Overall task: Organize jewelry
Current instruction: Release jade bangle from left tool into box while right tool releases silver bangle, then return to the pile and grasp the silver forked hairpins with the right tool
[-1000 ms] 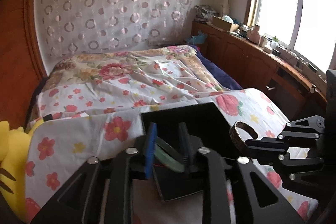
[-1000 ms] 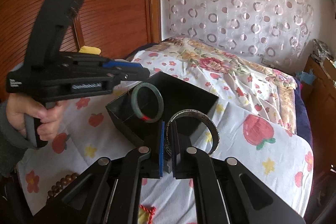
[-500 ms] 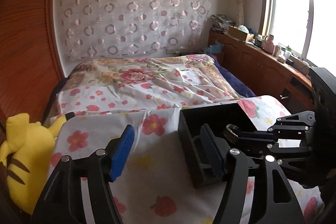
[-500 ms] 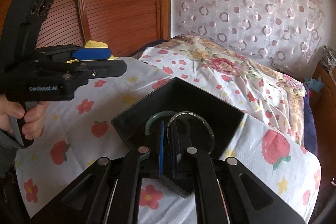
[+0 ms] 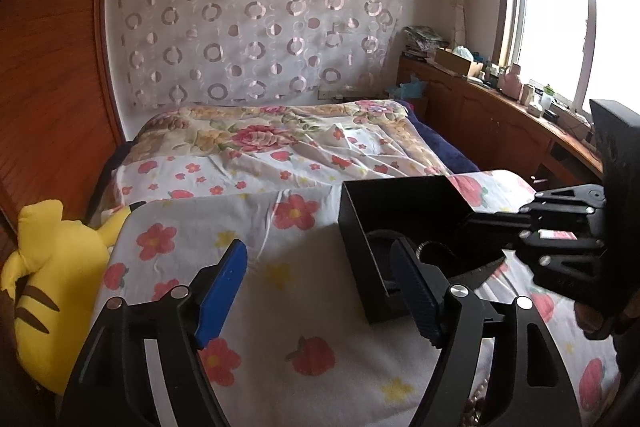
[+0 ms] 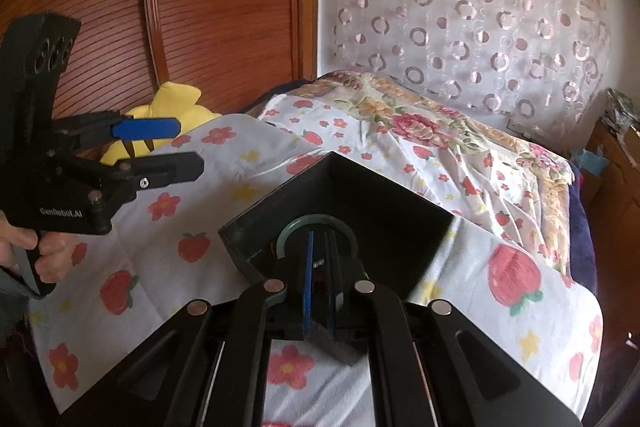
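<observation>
Meanwhile, on a bed spread with a strawberry-and-flower sheet (image 6: 472, 267), a black open-topped box (image 6: 384, 195) serves as the landmark for the jewelry. Inside the box, against its near wall, stands a pale green bangle (image 6: 316, 221), upright on its edge. The right gripper (image 6: 320, 259) reaches down into the box from its near side, jaws drawn almost together, their tips just in front of the bangle; something small and dark shows between the pads low down, but what it is cannot be told from the right wrist view. From the left wrist view, the right gripper (image 5: 464, 251) enters the box (image 5: 400, 195) from its right-hand side, and only dim curved shapes show in the shadowed interior. The left gripper (image 5: 320, 283) hangs over the sheet (image 5: 312, 307) just left of the box, its jaws standing wide and opening further, with nothing between them; one blue pad (image 5: 224, 287) lies well left of the box, while the other dark finger overlaps the box's near left wall in this view. In the right wrist view, the left gripper (image 6: 176, 147) is held by a hand (image 6: 44, 255) well to the left of the box. A yellow plush toy (image 5: 48, 275) rests at the sheet's edge, farther left of the box, against a reddish wooden wall panel (image 6: 192, 7).
</observation>
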`<control>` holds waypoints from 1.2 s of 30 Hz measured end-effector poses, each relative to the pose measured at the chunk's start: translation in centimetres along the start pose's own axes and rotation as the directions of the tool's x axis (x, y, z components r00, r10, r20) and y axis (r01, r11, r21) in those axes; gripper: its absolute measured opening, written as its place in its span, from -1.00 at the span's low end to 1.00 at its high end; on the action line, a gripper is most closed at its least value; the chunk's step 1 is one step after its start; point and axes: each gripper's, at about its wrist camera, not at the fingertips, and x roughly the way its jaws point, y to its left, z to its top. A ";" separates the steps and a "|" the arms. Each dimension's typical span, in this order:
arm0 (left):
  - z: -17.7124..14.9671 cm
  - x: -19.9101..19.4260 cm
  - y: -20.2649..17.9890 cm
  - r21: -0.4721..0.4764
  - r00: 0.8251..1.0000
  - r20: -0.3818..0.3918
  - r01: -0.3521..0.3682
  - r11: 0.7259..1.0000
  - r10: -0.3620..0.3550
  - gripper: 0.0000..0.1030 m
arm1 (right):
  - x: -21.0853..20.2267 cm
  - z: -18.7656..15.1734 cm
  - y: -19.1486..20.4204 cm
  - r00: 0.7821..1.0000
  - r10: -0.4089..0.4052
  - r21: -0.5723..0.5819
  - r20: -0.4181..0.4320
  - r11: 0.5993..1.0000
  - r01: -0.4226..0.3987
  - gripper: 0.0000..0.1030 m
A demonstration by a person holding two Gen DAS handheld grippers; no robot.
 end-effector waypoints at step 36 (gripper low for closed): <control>-11.2 -10.7 -6.6 0.002 0.999 -0.049 0.009 1.000 -0.008 0.78 | -8.9 -14.9 3.1 0.995 -0.034 0.206 -0.090 0.977 0.052 -0.17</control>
